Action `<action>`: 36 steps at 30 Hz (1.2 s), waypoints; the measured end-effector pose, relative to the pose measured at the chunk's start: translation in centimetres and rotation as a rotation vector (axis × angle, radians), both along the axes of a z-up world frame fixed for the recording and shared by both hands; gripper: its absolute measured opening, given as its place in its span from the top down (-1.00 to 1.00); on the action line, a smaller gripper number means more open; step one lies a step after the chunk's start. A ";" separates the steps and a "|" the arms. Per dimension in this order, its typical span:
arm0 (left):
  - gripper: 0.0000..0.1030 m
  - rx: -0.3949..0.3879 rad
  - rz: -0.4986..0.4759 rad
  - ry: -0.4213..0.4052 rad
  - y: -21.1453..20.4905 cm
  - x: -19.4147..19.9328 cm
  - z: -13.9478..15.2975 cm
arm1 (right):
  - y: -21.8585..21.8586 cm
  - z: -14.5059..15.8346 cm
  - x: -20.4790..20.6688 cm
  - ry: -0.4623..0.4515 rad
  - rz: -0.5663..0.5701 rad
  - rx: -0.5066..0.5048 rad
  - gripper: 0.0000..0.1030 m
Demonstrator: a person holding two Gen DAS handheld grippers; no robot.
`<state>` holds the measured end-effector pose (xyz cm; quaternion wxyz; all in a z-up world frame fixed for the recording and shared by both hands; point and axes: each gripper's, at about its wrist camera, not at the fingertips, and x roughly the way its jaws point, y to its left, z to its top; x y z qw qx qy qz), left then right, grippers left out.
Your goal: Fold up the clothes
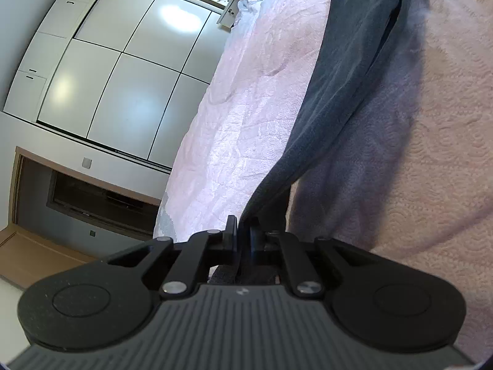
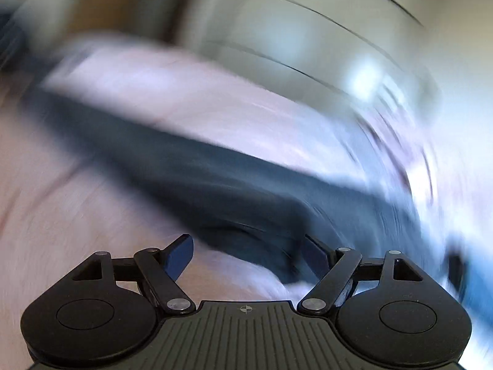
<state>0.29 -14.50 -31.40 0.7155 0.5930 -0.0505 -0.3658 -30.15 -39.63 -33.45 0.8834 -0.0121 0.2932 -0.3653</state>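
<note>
Dark garment [image 1: 354,71] lies on pink quilted bed [image 1: 446,154].

No text, label, brand name or number can be read in either view. One small round crosshair mark [image 2: 245,309] is moulded into the ribbed grey housing [image 2: 246,339] of the right gripper, and a similar small mark [image 1: 241,291] is seen on the ribbed housing [image 1: 215,333] of the left gripper, though it is too small for its form to be made out. The right wrist view is heavily blurred, so any lettering there may simply be lost.
</note>
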 end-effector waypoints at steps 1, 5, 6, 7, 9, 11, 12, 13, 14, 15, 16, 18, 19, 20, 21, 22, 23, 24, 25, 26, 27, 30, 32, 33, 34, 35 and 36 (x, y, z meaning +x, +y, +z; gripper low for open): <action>0.86 0.002 -0.001 0.003 0.0 0.1 -0.2 | -0.9 -0.2 -0.1 -0.014 -0.039 0.015 -0.54; 0.86 0.004 -0.009 0.007 -0.4 0.5 -0.5 | -3.9 -1.3 0.2 -0.006 -0.152 0.025 -0.54; 0.86 0.002 -0.010 0.009 -0.3 0.5 -0.4 | -4.4 -1.6 0.7 0.010 -0.159 0.005 -0.54; 0.86 0.002 -0.012 0.010 0.0 0.5 -0.5 | -4.9 -2.0 1.1 0.020 -0.163 -0.012 -0.54; 0.86 0.012 -0.020 0.007 0.1 0.5 -0.5 | -5.6 -2.6 1.6 0.036 -0.168 -0.036 -0.54; 0.86 0.024 -0.027 0.009 0.3 0.5 -0.5 | -5.7 -3.0 1.8 0.082 -0.144 -0.082 -0.54; 0.86 0.030 -0.030 0.013 0.4 0.5 -0.5 | -5.7 -3.0 1.9 0.105 -0.140 -0.109 -0.53; 0.86 0.033 -0.033 0.016 0.5 0.4 -0.5 | -5.6 -2.7 1.3 0.112 -0.151 -0.122 -0.50; 0.86 0.033 -0.035 0.019 0.8 0.3 -0.6 | -5.4 -2.4 0.5 0.112 -0.166 -0.129 -0.44; 0.86 0.033 -0.037 0.020 0.8 0.2 -0.8 | -5.3 -2.3 -0.3 0.118 -0.175 -0.132 -0.43; 0.86 0.033 -0.038 0.018 0.9 0.2 -1.0 | -5.4 -2.3 -1.1 0.126 -0.182 -0.131 -0.43; 0.87 0.028 -0.034 0.018 0.7 0.2 -1.2 | -5.3 -2.8 -1.3 0.185 -0.158 -0.156 -0.43; 0.87 0.023 -0.029 0.019 0.5 0.3 -1.3 | -5.1 -3.2 -0.9 0.219 -0.139 -0.176 -0.43; 0.87 0.019 -0.025 0.017 0.4 0.3 -1.3 | -4.9 -3.6 -0.5 0.253 -0.120 -0.196 -0.43; 0.87 0.020 -0.023 0.007 0.2 0.3 -1.2 | -5.0 -4.1 0.2 0.292 -0.099 -0.217 -0.43; 0.87 0.026 -0.022 -0.006 0.2 0.3 -1.2 | -5.3 -4.7 0.9 0.333 -0.077 -0.238 -0.42; 0.87 0.034 -0.022 -0.019 0.3 0.2 -1.1 | -5.5 -5.2 1.7 0.374 -0.054 -0.260 -0.37; 0.87 0.044 -0.026 -0.032 0.4 0.1 -0.8 | -5.7 -5.4 2.1 0.415 -0.032 -0.272 -0.31; 0.87 0.049 -0.032 -0.043 0.5 0.1 -0.3 | -5.9 -5.5 2.3 0.457 -0.010 -0.281 -0.28; 0.87 0.048 -0.037 -0.046 0.7 0.0 0.2 | -5.8 -5.5 2.2 0.493 0.011 -0.293 -0.18; 0.87 0.042 -0.043 -0.047 0.9 -0.1 0.9 | -5.6 -5.1 1.9 0.524 0.026 -0.304 -0.15; 0.87 0.030 -0.068 -0.057 1.7 -1.1 2.8 | -5.0 -3.5 0.5 0.612 0.064 -0.330 -0.12; 0.87 0.033 -0.089 -0.056 2.6 -2.2 3.8 | -4.6 -2.4 -0.4 0.666 0.076 -0.348 -0.12; 0.87 0.037 -0.097 -0.053 3.3 -2.9 4.1 | -4.4 -1.9 -0.9 0.687 0.069 -0.352 -0.12; 0.87 0.041 -0.105 -0.049 4.1 -3.6 4.4 | -4.2 -1.5 -1.3 0.707 0.063 -0.353 -0.12; 0.87 0.044 -0.111 -0.045 4.9 -4.2 4.6 | -3.9 -1.2 -1.8 0.725 0.061 -0.350 -0.12; 0.87 0.048 -0.114 -0.040 5.9 -4.8 4.6 | -3.6 -1.0 -2.3 0.742 0.062 -0.345 -0.12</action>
